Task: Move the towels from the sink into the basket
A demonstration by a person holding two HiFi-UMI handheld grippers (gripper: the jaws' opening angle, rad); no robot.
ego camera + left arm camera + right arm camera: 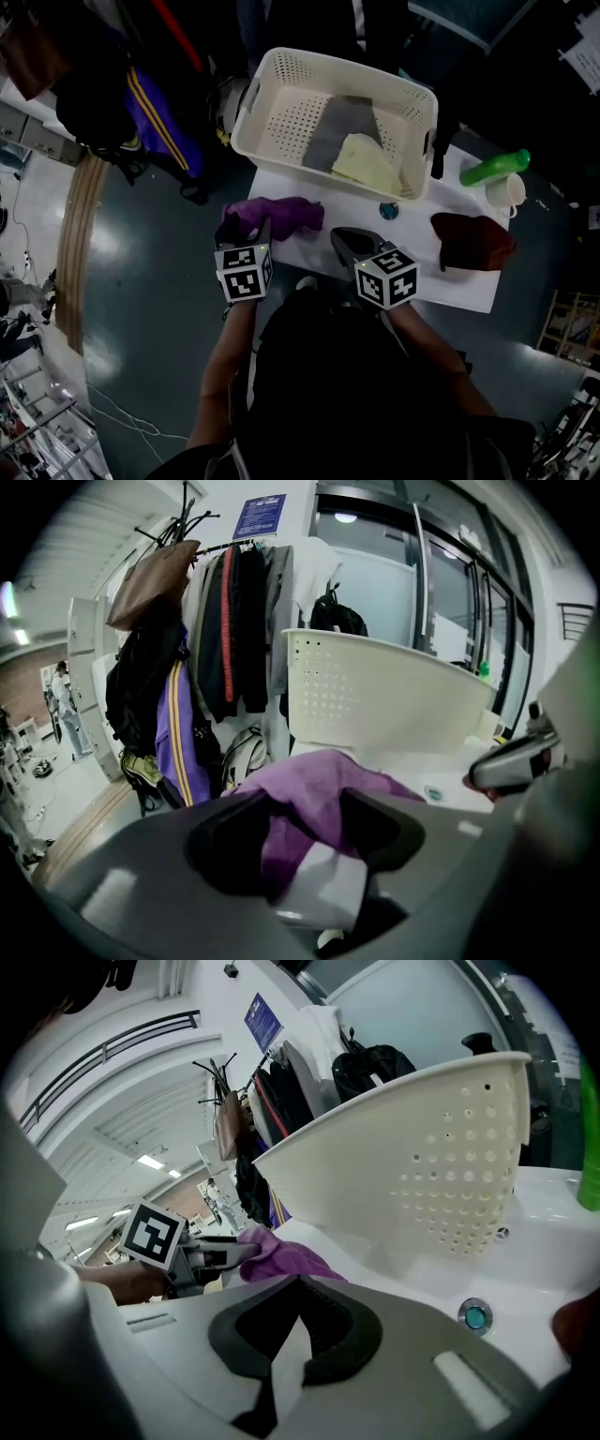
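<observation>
Grey towel [339, 131], yellow towel [367, 164] inside basket [281, 70], seen from head view alone

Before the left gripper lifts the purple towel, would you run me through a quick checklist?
1. Is the purple towel between the jaws of the left gripper? Ok.
2. Are those jaws closed onto it? Not ok, they stand apart.
3. Is the right gripper shut and empty? Ok.
4. Is there room in the basket beside the grey towel and yellow towel? Ok.
5. Has the dark red towel been moved? Not ok, it lies outside the basket.
</observation>
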